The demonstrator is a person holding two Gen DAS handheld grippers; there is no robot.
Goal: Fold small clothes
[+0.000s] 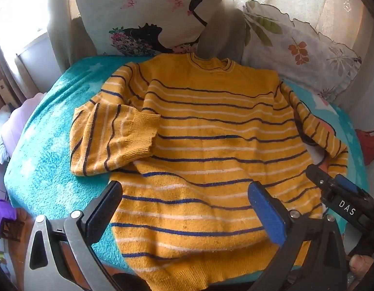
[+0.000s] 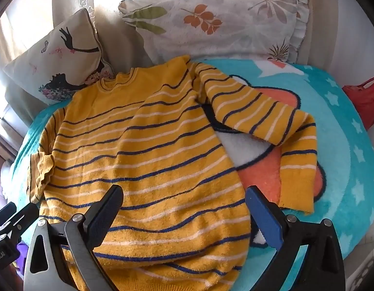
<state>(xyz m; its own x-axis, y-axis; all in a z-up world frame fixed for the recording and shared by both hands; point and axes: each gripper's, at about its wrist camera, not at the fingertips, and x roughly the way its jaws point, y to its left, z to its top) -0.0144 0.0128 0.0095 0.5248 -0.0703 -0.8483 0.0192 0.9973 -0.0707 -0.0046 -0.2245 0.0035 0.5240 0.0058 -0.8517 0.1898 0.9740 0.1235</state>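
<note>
Turquoise fleece blanket [image 1: 48, 160] covers the bed, with two printed pillows [image 1: 143, 17] propped along its far edge. On it lies the yellow striped sweater [image 1: 206, 131], flat and face up, collar [image 1: 211, 64] at the far end and hem nearest the grippers, so its long axis runs near to far. Its left sleeve [image 1: 114, 140] is already bent inward, the cuff resting on the chest. Its right sleeve [image 2: 272, 126] reaches out to the right over the blanket's orange and white picture, then bends back toward the near side, cuff lying flat and well clear of the body.

Both tools hang above the hem end, tipped downward. The left gripper [image 1: 184, 208] has its jaws wide apart, nothing between them, over the left half of the hem. The right gripper [image 2: 184, 215] is likewise spread and empty, over the right side of the body, with the loose cuff just beyond its right finger [image 2: 264, 213].

Judging by this, the right sleeve is the next thing to fold, and the right gripper is much the nearer one: the cuff lies right of it and slightly farther
</note>
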